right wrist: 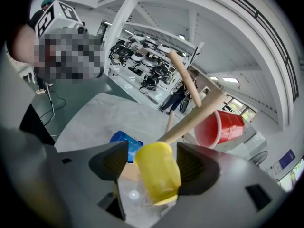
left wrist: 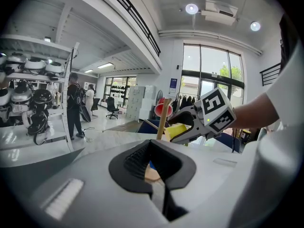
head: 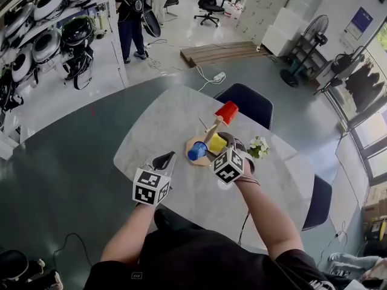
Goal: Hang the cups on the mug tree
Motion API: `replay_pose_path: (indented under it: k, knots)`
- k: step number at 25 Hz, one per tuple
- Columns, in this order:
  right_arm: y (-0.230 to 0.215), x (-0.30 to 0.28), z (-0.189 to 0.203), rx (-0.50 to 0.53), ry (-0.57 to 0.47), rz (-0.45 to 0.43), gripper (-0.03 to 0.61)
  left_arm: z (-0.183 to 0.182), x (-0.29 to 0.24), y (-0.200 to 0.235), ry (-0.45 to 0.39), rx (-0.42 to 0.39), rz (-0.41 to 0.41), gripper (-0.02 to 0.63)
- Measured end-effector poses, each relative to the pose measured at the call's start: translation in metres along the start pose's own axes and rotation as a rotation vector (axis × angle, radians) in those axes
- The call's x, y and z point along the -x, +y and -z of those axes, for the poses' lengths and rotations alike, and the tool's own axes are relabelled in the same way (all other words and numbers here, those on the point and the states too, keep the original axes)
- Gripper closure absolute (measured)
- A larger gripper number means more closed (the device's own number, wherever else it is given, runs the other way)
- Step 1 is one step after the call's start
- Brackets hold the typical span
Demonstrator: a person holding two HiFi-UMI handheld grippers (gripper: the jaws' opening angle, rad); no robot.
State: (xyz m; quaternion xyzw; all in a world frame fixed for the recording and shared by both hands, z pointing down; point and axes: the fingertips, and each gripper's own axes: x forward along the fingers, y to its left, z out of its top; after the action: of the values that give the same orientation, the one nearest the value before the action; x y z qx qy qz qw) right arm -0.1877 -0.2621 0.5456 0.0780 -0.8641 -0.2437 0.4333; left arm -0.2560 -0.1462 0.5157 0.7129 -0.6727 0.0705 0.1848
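Bright, even daylight; fisheye edges dark, warped.

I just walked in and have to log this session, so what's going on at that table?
A person with a gripper in each hand is hanging cups on a wooden mug tree that stands on the grey marbled table. The right gripper holds a yellow plastic cup at the end of one peg. A red plastic cup already hangs on an upper peg and a blue plastic cup on a lower one. The left gripper is shut and empty, over the table beside the tree.
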Motion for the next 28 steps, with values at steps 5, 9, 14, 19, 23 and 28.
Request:
replay_pose_path:
  k: [5,9,14,19,23,28]
  knots:
    - [0.005,0.001,-0.007,0.004,-0.015,-0.004,0.268,0.003,0.001,0.003,0.0,0.01,-0.002,0.603]
    - [0.001,0.009,-0.009,-0.009,-0.043,0.014,0.268,0.003,0.0,-0.001,0.003,0.005,-0.004,0.603]
    - [-0.01,0.031,-0.011,-0.108,-0.116,0.016,0.268,-0.005,-0.001,-0.006,-0.001,-0.01,-0.015,0.603]
    - [-0.024,0.059,-0.002,-0.251,-0.214,0.009,0.268,-0.02,-0.004,-0.016,-0.014,-0.033,-0.029,0.603]
    - [-0.032,0.086,0.015,-0.364,-0.285,-0.005,0.268,-0.03,-0.008,-0.033,-0.02,-0.047,-0.042,0.603]
    - [-0.041,0.116,0.041,-0.439,-0.367,-0.023,0.268,-0.04,-0.011,-0.059,-0.025,-0.071,-0.065,0.601]
